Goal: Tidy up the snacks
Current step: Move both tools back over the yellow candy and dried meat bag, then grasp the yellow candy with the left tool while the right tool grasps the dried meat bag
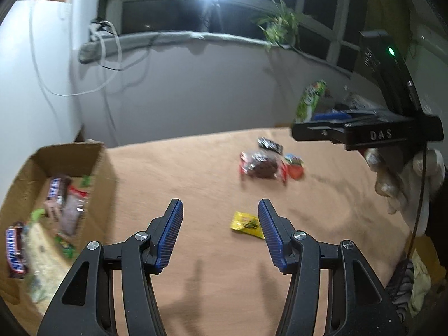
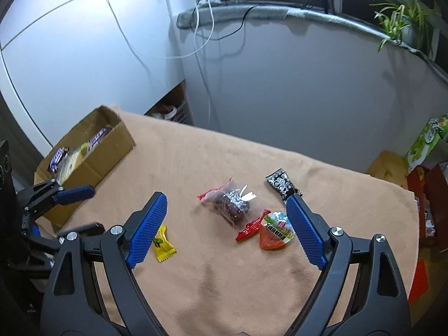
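A cardboard box (image 1: 103,168) (image 2: 112,145) at the table's left holds several snacks, among them Snickers bars (image 1: 15,249). On the tan cloth lie a yellow candy packet (image 1: 246,224) (image 2: 163,243), a clear bag of dark snacks with red ends (image 1: 261,165) (image 2: 232,207), a black-and-white packet (image 1: 270,144) (image 2: 281,183) and an orange wedge-shaped cup (image 1: 295,168) (image 2: 275,233). My left gripper (image 1: 221,224) is open and empty above the cloth, the yellow packet by its right finger. My right gripper (image 2: 226,224) is open and empty above the clear bag.
A green snack box (image 1: 310,100) (image 2: 425,142) and red packaging (image 2: 431,196) stand off the table's right side. The wall and a windowsill with a plant (image 2: 403,19) lie behind. The left gripper also shows at the left edge of the right wrist view (image 2: 72,193).
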`<state>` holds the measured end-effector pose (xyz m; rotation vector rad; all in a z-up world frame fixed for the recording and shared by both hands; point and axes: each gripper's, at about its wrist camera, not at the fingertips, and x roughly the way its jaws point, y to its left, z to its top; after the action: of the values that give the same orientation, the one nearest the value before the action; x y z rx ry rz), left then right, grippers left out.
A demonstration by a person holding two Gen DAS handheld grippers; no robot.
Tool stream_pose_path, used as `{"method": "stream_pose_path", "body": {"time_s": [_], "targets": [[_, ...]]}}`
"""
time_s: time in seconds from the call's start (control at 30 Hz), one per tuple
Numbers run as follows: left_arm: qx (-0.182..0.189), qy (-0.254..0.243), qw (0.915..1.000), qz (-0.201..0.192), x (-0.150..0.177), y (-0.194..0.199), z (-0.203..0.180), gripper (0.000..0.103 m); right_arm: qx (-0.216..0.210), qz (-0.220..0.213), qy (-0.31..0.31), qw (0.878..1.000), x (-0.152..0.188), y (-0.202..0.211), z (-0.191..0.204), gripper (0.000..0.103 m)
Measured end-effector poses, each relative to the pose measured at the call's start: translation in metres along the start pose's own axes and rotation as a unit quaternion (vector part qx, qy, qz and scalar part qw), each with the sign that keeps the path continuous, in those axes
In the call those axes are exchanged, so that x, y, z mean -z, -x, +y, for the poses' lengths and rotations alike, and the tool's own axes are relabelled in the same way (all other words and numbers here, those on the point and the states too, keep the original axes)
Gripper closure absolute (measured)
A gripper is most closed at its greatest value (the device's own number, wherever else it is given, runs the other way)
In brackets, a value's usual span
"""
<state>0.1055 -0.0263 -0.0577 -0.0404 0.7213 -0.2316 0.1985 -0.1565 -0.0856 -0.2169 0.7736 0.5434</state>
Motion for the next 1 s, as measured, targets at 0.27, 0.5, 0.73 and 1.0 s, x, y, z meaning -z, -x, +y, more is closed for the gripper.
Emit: {"method": "stream_pose_path", "body": {"time_s": [0.27,0.5,0.73,1.0], "targets": [[0.01,-0.028,0.9988,0.04,0.005,-0.035,-0.021,0.039,-0.017,0.037,0.037,0.999,0.009,-0.031,0.003,0.014],[0.003,-0.055,0.9965,0.063,0.012,-0.057,-0.031,0.039,-0.018,0.053,0.035,0.998,0.014,-0.053,-0.009,0.014],[-0.006,-0.081,0.9945,0.066,0.012,-0.064,-0.037,0.039,-0.019,0.051,0.042,0.998,0.011,-0.067,-0.015,0.014],[-0.005,-0.087,0.9924,0.086,0.017,-0.074,-0.037,0.039,-0.018,0.061,0.073,0.995,0.009,-0.081,-0.003,0.024]]}}
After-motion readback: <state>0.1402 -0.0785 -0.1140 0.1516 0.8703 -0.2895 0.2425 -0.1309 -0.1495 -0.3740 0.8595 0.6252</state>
